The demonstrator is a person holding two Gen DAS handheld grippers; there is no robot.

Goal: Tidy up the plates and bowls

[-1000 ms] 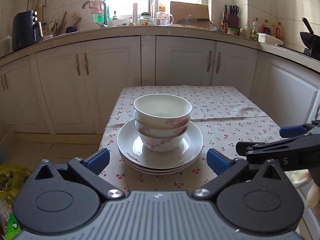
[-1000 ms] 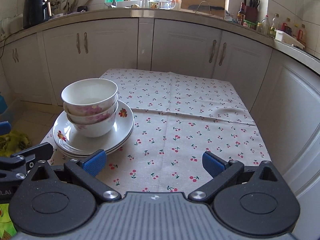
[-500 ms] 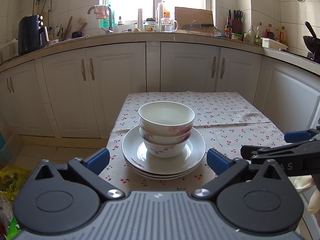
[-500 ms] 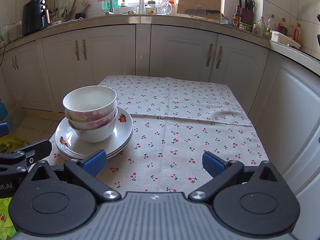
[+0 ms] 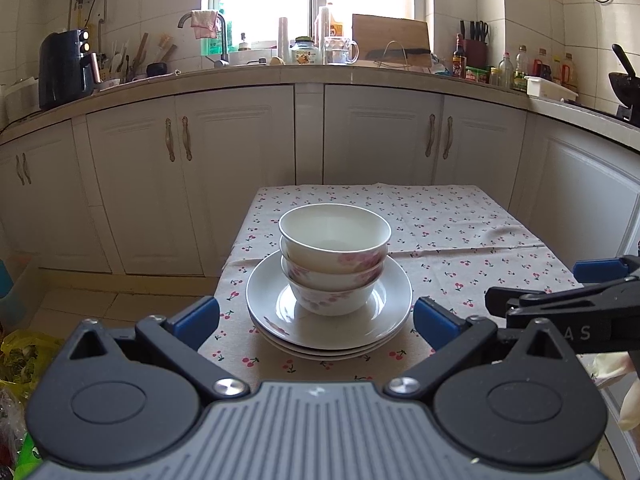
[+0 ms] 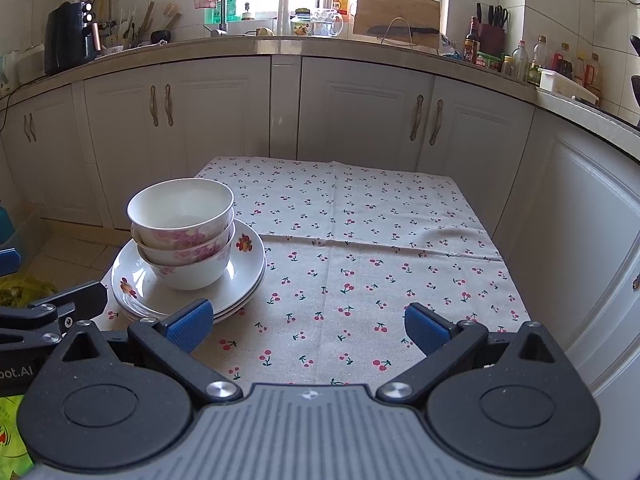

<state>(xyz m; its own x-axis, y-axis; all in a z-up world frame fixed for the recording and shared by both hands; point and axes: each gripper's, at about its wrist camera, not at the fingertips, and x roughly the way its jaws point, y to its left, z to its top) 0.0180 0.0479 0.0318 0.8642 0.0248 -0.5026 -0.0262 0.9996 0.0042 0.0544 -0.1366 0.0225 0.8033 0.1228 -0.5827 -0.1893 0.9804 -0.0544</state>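
Three white bowls with pink flowers sit nested on a stack of white plates at the near left of the cherry-print table. The bowls and plates also show in the right wrist view. My left gripper is open and empty, just in front of the stack, apart from it. My right gripper is open and empty, to the right of the stack over bare cloth. Its side shows in the left wrist view.
White kitchen cabinets and a cluttered counter stand behind the table. A cabinet run lies close along the table's right edge. Bags lie on the floor at the left.
Both grippers have drawn back and risen a little from the table, so the stack looks smaller and farther. The bowls and plates have not moved.
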